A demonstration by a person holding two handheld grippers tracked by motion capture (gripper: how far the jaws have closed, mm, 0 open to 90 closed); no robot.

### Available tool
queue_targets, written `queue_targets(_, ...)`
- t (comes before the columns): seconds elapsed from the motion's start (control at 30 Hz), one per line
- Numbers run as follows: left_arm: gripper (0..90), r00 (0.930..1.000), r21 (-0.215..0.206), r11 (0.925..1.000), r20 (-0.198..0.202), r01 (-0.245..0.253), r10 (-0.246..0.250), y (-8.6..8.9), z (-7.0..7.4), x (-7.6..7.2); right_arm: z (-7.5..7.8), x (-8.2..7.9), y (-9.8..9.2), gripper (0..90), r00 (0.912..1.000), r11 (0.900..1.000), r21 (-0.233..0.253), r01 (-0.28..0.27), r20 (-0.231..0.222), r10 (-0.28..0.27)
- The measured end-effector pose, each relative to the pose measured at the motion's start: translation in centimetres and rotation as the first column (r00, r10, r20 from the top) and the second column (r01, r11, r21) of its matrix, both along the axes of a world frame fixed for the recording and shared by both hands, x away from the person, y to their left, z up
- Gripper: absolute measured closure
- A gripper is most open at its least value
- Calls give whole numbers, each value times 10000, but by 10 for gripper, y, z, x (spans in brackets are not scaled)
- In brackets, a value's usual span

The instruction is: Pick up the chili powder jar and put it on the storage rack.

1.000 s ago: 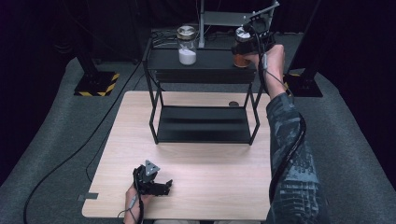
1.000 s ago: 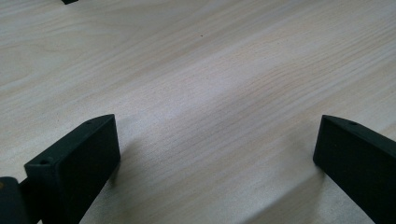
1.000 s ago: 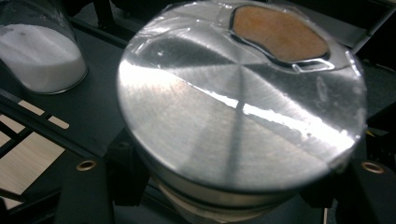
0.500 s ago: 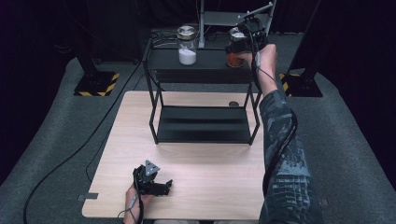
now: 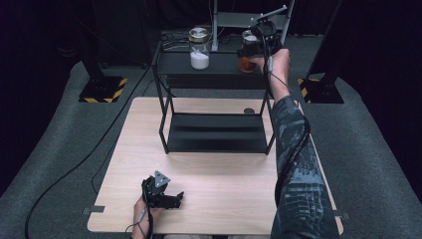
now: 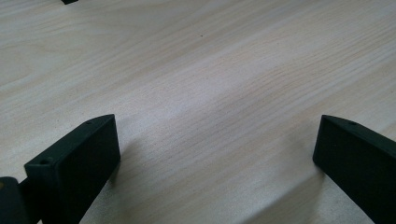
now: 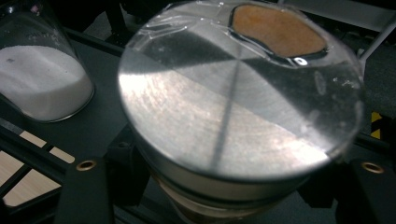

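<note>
At 1 o'clock on the top shelf of the black metal rack, the right tool sits around a glass jar of amber-brown contents, its jaws flanking the body just under the brushed steel lid; they look closed on the jar. At 11 o'clock from it, well apart on the same shelf, stands a 2nd jar holding white powder. Glass is smooth and round, so a light squeeze could let the jar slip or twist as it lifts, and a tilt could drop it off the shelf edge. A sideways swing could also knock the white jar. The lid is a flat disc with fine radial grain and a clear film over it. At 7 o'clock on the pale wood-grain tabletop, the left tool rests with jaws wide, holding nothing.
</note>
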State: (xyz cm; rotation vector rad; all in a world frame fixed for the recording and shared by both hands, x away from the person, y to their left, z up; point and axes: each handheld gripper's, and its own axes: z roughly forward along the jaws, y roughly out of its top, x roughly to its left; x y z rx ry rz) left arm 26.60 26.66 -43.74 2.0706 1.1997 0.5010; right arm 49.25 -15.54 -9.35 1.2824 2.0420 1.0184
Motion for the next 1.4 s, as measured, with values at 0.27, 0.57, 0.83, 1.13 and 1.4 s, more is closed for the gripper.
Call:
queue_targets(0.27, 0, 10000, 1, 10000, 1, -4, 4, 0, 0, 0, -7, -2, 0, 306, 9997, 9998, 195, 46, 218, -50)
queue_targets(0.57, 0, 10000, 4, 10000, 1, -4, 4, 0, 0, 0, -10, -5, 0, 305, 9993, 9997, 222, 39, 380, -47)
queue_targets(0.83, 0, 10000, -7, 10000, 2, -11, 11, 0, 0, 0, -6, -2, 2, 160, 10000, 10000, -16, 28, -33, -28)
queue_targets(1.13, 0, 10000, 14, 10000, 3, -20, 20, 0, 0, 0, -8, -22, -21, 17, 9983, 9986, -1, -524, -253, 524)
queue_targets(1.4, 0, 10000, 11, 10000, 11, -25, 25, -1, 0, 0, -41, -72, -43, 0, 9925, 9926, -77, -1210, 174, 1211)
